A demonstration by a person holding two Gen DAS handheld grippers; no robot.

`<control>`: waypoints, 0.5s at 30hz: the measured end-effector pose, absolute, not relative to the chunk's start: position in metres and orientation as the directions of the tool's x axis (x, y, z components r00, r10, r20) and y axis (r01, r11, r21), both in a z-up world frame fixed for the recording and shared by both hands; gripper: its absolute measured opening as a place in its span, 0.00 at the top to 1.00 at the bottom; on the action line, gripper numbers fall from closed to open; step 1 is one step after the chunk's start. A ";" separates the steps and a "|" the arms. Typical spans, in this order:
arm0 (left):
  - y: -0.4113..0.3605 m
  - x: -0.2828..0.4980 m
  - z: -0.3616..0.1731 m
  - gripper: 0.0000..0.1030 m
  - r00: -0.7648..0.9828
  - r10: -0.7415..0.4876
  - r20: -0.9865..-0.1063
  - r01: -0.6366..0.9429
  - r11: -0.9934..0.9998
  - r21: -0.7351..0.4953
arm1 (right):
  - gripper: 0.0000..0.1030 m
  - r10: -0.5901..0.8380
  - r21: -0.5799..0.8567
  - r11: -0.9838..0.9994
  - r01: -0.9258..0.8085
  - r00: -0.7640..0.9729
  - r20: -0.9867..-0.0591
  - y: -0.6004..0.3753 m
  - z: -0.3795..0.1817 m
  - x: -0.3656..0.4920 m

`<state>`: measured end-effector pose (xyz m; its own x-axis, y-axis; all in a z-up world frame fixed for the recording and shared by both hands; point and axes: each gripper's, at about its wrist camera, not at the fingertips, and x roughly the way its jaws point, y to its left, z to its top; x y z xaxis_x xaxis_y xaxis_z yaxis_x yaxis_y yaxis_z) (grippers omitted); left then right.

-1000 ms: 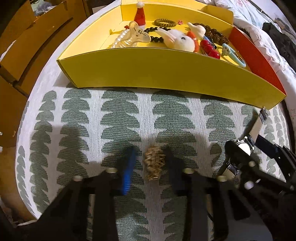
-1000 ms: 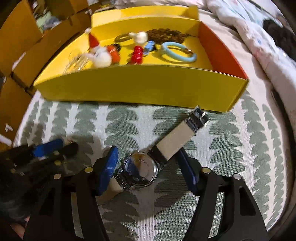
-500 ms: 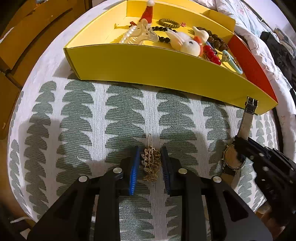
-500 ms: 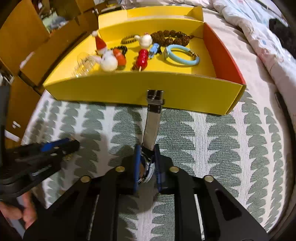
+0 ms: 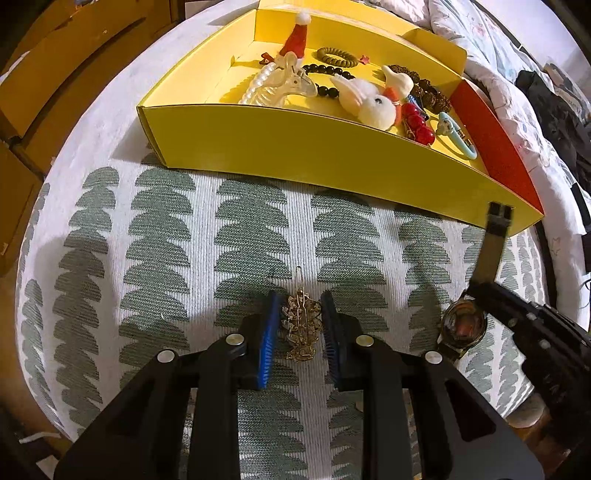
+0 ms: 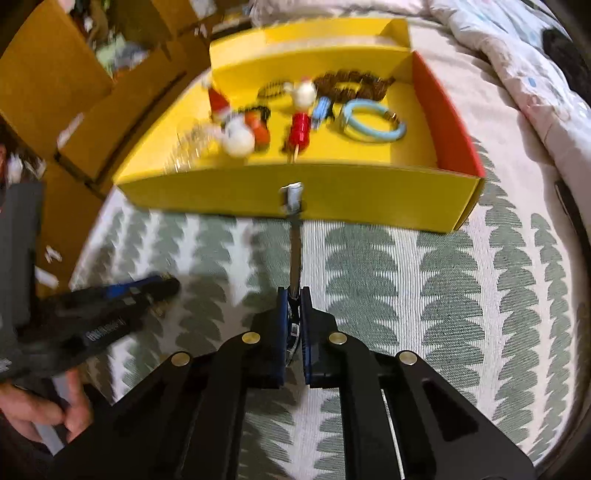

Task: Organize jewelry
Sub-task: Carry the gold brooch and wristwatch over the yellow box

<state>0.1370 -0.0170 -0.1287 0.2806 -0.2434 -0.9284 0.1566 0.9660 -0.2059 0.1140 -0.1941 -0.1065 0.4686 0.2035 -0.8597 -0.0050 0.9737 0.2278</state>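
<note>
My left gripper (image 5: 298, 325) is shut on a gold filigree hair clip (image 5: 301, 328) and holds it above the tree-patterned cloth (image 5: 184, 240). My right gripper (image 6: 294, 314) is shut on a wristwatch (image 6: 294, 236), edge-on in its own view, with the strap and clasp (image 6: 291, 195) pointing at the yellow box (image 6: 303, 195). In the left wrist view the watch face (image 5: 463, 326) and strap (image 5: 489, 243) show at right, held by the right gripper (image 5: 480, 295). The yellow box (image 5: 314, 147) holds several trinkets.
The box contents include a Santa hat clip (image 5: 295, 35), a white plush bunny (image 5: 369, 101), red beads (image 5: 417, 122), a blue bracelet (image 6: 373, 123) and brown beads (image 6: 354, 83). Cardboard boxes (image 6: 55, 74) stand at left. Bedding (image 5: 498, 55) lies at right.
Both grippers closed on their items, then lifted them off the cloth. The right gripper turned the watch edge-on and moved nearer the yellow box.
</note>
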 end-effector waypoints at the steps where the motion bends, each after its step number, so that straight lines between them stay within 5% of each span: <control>1: -0.016 0.135 -0.128 0.77 0.282 -0.247 -0.927 0.155 0.965 -0.210 | 0.93 0.205 0.223 0.975 -0.015 0.457 -0.866 -0.192 -0.105 0.113; 15: -0.008 0.133 -0.087 0.77 0.347 -0.314 -0.884 0.170 0.948 -0.270 | 0.93 0.293 0.310 0.949 -0.066 0.554 -0.779 -0.195 -0.044 0.095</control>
